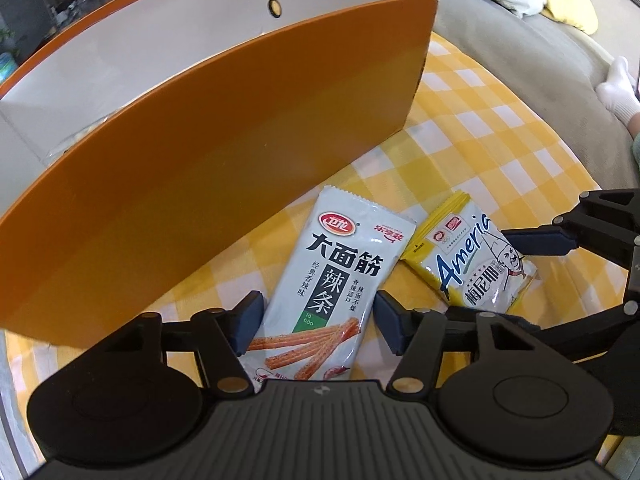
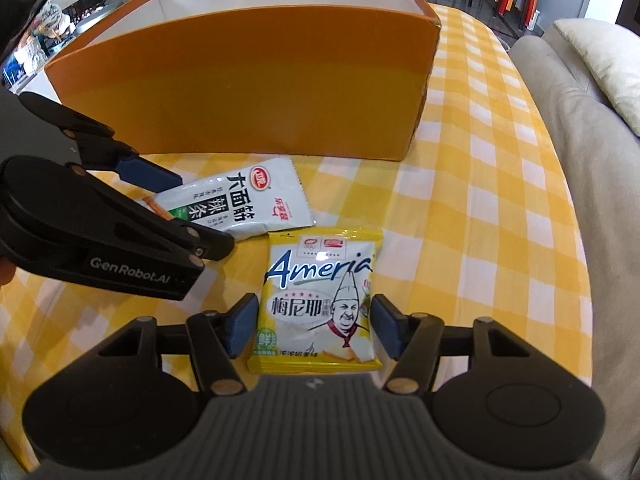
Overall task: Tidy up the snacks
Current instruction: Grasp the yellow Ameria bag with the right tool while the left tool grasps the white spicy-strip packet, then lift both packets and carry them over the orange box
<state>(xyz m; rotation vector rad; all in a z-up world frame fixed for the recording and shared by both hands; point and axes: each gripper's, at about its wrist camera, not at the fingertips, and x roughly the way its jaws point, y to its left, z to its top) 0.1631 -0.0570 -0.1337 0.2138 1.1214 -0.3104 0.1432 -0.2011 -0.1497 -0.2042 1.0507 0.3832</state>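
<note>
Left gripper [image 1: 316, 326]: fingers spread, 1 blue pad on each side of the lower half of the white snack packet [image 1: 324, 292]. Cannot tell if the pads touch the packet edges; no visible pinch or crumple.

Right gripper [image 2: 314, 326]: fingers spread, straddling the lower part of the yellow snack packet [image 2: 320, 300]. A narrow gap shows between each pad and the packet edge.

Both packets lie flat on the yellow-and-white checked cloth [image 2: 480, 200], in front of the orange box [image 2: 256, 92]. In the right wrist view the white packet sits at 10 o'clock from the yellow packet, its lower right corner just beside the yellow packet's top edge; the box stands at 12 o'clock, beyond both. In the left wrist view the yellow packet lies at 2 o'clock from the white one, corners close, with a right gripper finger over its right side.

Box is open at the top, white inside. Contents mostly hidden by the near wall.

Grey sofa [image 2: 580, 128] with a pale cushion [image 2: 600, 52] at 2 o'clock, past the cloth edge.
</note>
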